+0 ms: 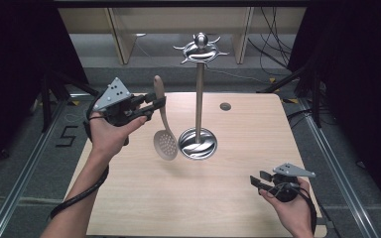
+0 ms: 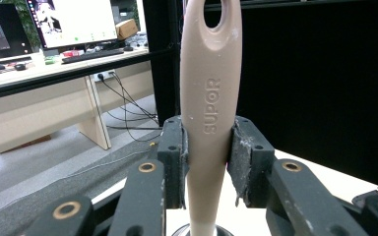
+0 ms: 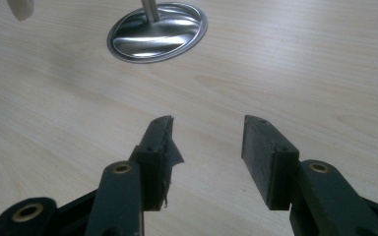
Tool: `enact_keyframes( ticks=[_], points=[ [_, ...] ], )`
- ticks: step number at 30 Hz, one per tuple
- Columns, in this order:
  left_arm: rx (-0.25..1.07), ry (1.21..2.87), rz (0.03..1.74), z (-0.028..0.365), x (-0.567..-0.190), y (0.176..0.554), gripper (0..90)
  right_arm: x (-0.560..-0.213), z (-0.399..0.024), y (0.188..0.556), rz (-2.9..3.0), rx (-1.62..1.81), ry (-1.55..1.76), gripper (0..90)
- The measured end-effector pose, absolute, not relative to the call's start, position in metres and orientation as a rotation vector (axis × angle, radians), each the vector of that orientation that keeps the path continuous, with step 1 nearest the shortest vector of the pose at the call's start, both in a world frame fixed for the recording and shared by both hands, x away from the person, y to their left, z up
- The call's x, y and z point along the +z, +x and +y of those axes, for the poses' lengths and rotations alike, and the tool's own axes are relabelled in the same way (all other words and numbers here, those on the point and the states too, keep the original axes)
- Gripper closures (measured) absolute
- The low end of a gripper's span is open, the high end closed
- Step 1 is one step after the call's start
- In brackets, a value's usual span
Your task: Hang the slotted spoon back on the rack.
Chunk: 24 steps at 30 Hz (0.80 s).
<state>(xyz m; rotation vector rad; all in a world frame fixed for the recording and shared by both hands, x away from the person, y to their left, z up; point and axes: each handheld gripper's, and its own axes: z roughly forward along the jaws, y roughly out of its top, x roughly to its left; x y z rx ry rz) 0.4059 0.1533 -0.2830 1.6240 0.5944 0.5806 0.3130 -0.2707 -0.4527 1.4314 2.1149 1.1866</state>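
A beige slotted spoon hangs upright above the table, bowl down, just left of a steel utensil stand. My left gripper is shut on its handle, which bears the word SUPOR and has a hanging hole at its top; both pads press its sides. The stand has a round mirror base, a thin pole and a hooked crown at the top. My right gripper rests low over the table's front right, open, with nothing between its pads.
The light wooden table has a small round grommet near its back edge. Black curtains flank both sides. Cables lie on the floor behind, and a desk with monitors stands beyond the left gripper.
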Motion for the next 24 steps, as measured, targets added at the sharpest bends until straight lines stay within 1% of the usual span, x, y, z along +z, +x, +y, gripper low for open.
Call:
enact_keyframes(
  ticks=[3, 10, 12, 24],
  points=[
    [0.576, 1.625, 0.597, 0.152, -0.283, 0.407, 68.6, -0.453, -0.273, 0.315, 2.11, 1.173, 1.385, 55.4],
    [0.57, 1.63, 0.604, 0.148, -0.283, 0.41, 68.6, -0.453, -0.27, 0.313, 2.106, 1.179, 1.438, 55.3],
    [0.57, 1.632, 0.602, 0.148, -0.283, 0.411, 68.6, -0.452, -0.273, 0.314, 2.102, 1.144, 1.378, 55.3],
    [0.571, 1.629, 0.604, 0.142, -0.277, 0.414, 68.6, -0.453, -0.271, 0.314, 2.122, 1.18, 1.401, 55.2]
  ],
)
